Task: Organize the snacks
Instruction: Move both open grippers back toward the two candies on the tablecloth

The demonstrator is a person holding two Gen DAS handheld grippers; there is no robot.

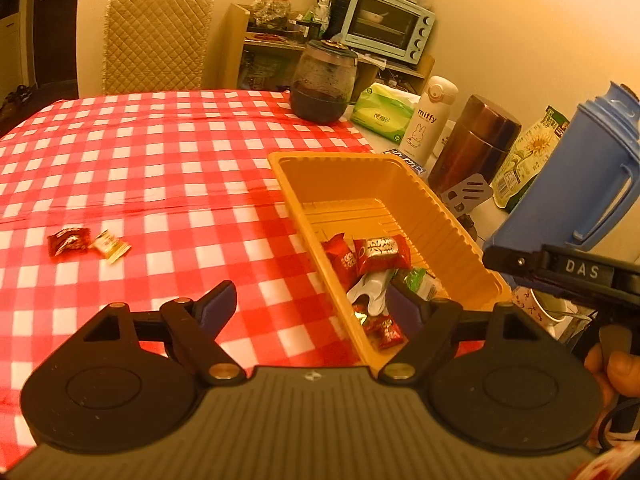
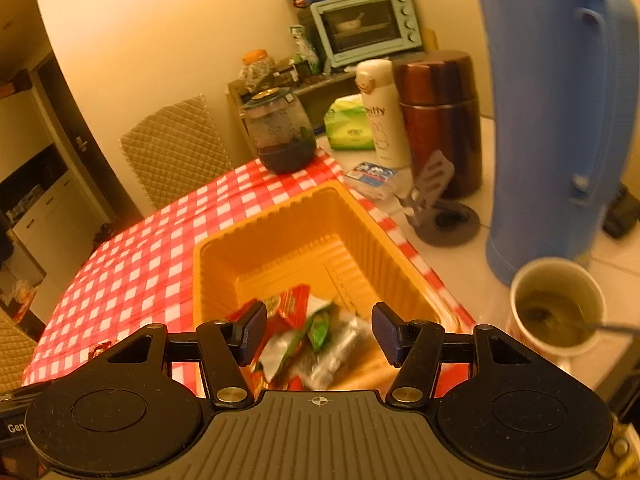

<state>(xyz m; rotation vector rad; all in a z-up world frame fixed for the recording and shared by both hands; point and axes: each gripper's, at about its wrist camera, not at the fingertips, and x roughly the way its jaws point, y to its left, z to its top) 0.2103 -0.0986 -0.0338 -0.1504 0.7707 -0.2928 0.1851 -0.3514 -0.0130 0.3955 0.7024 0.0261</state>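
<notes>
Both grippers hang half-open and empty, the left gripper (image 1: 316,308) and the right gripper (image 2: 319,330) over the tray (image 1: 448,224) by the table's right edge. Two stray candies (image 1: 88,243) wait near the left edge; approach low, pinch the wrapper squarely.

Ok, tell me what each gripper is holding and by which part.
Nothing is held. The left gripper and the right gripper are both open, fingers empty, over the snacks in the tray.
</notes>
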